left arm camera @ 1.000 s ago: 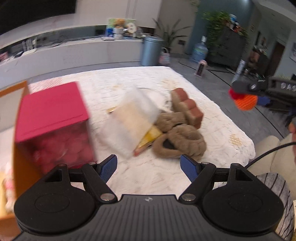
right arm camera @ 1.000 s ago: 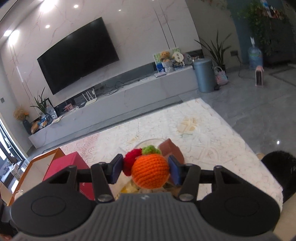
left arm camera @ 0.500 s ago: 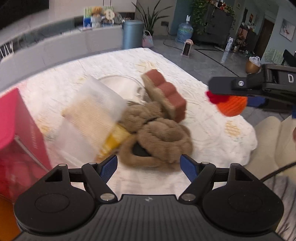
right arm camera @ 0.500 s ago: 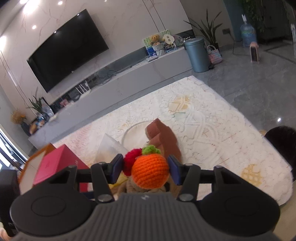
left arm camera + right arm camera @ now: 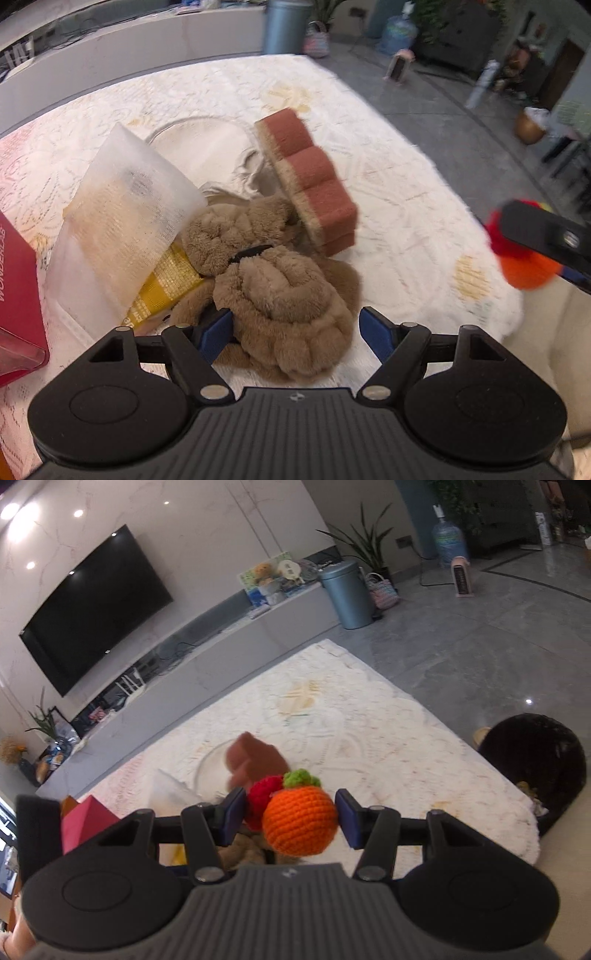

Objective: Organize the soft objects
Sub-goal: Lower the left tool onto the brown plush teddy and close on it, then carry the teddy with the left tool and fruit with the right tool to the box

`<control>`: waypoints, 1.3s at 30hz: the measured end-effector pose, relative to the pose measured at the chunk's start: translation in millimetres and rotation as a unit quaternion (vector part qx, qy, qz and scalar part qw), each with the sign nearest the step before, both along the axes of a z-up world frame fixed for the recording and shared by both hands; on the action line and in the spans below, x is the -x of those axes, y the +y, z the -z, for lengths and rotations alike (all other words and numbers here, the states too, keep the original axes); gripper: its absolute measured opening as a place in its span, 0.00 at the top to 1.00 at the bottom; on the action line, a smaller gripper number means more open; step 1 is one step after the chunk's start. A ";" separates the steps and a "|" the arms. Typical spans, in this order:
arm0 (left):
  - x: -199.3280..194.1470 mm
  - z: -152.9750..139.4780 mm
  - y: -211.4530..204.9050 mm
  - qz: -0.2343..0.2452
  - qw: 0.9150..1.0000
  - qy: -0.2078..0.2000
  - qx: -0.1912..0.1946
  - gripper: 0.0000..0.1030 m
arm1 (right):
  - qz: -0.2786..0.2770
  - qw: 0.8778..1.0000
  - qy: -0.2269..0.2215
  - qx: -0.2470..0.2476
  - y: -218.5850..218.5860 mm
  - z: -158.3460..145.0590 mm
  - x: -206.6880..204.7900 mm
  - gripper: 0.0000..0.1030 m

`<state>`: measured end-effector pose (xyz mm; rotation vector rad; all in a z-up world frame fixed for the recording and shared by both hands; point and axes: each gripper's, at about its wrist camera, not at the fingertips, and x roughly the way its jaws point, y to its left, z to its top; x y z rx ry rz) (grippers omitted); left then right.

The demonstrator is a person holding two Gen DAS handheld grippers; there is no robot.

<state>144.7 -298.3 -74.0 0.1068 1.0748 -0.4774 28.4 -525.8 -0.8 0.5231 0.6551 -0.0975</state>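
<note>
Slippers [image 5: 284,291], brown and fluffy, lie heaped on the white lace cloth [image 5: 399,192] right under the left gripper [image 5: 295,332], whose blue pads [image 5: 216,334] stand wide apart with nothing pressed between them; the nearer slipper's plush sits in the gap without either pad squeezing it. Just left of the slippers a white mesh pouch [image 5: 125,221] leans over a yellow packet [image 5: 166,288], and a red box [image 5: 18,295] stands at the cloth's left edge. Behind the slippers a scrubbing sponge [image 5: 310,177], brick-red on top and tan below, stands tilted on its edge, touching the farther slipper. A clear glass plate [image 5: 199,136] lies flat beyond it.

Off to the right, above the cloth's border, the right gripper [image 5: 291,812] is clamped on a crocheted orange fruit [image 5: 301,821] with a green tuft, a red crocheted berry [image 5: 260,799] squeezed against its left pad; both hang in the air, well clear of the pile.

Farther back a grey bin [image 5: 347,590] stands by a long low console, and a dark television [image 5: 92,609] hangs on the marble wall.
</note>
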 end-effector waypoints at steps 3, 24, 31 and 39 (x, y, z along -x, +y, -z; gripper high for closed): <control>-5.8 10.6 -5.3 -0.020 1.000 0.004 -0.020 0.12 | 0.000 1.000 0.007 0.006 -1.1 3.0 -2.8 0.49; 31.7 -38.2 50.3 0.041 0.996 -0.074 -0.002 0.46 | -0.066 0.998 -0.016 -0.003 23.5 -3.6 -7.8 0.49; 50.9 -75.7 100.4 0.031 0.992 -0.101 0.072 0.46 | -0.111 0.993 -0.045 0.009 53.0 -24.4 -9.6 0.49; 64.5 -108.2 123.6 0.015 0.980 -0.172 0.099 0.46 | -0.152 0.988 -0.030 0.029 84.1 -22.2 -18.8 0.49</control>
